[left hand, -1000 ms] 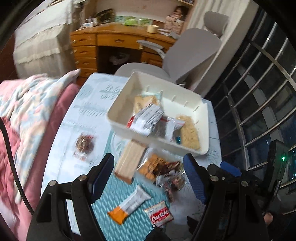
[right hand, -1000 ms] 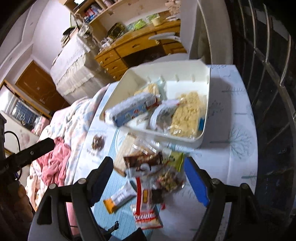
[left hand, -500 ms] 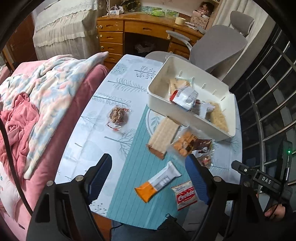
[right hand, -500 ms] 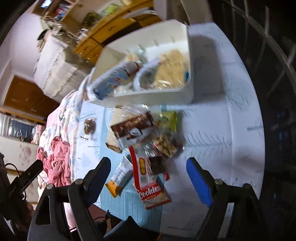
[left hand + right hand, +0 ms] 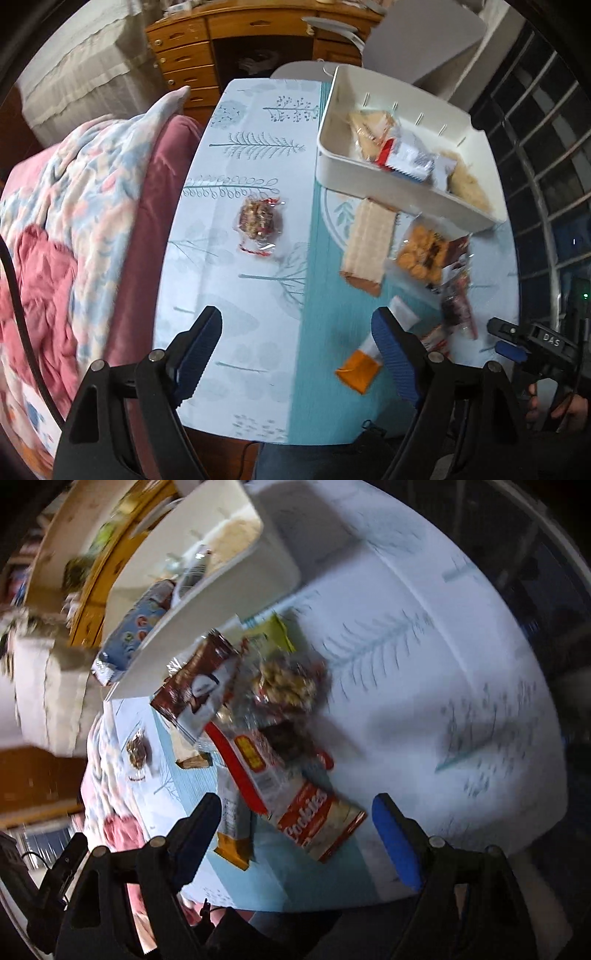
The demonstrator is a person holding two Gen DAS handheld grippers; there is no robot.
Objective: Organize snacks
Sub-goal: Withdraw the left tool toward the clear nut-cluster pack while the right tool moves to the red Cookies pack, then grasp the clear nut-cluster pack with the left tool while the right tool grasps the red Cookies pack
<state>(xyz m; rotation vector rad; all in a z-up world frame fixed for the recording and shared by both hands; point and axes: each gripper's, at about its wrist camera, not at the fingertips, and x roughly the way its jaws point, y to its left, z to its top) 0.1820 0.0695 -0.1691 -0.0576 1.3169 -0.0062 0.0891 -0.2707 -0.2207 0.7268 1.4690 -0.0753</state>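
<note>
Table [image 5: 258,110]: one bin [image 5: 402,192], scattered snacks

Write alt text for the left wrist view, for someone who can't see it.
The open left gripper hangs empty above a table with a tree-print cloth. A round clear-wrapped snack lies alone mid-table; more packets sit loose beside a white plastic bin that holds several wrapped snacks.

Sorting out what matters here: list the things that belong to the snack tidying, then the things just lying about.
Job: white bin, round wrapped snack, wafer pack, cookies packet, orange-ended bar.
Lying about: blanket, wooden desk, grey chair.
</note>
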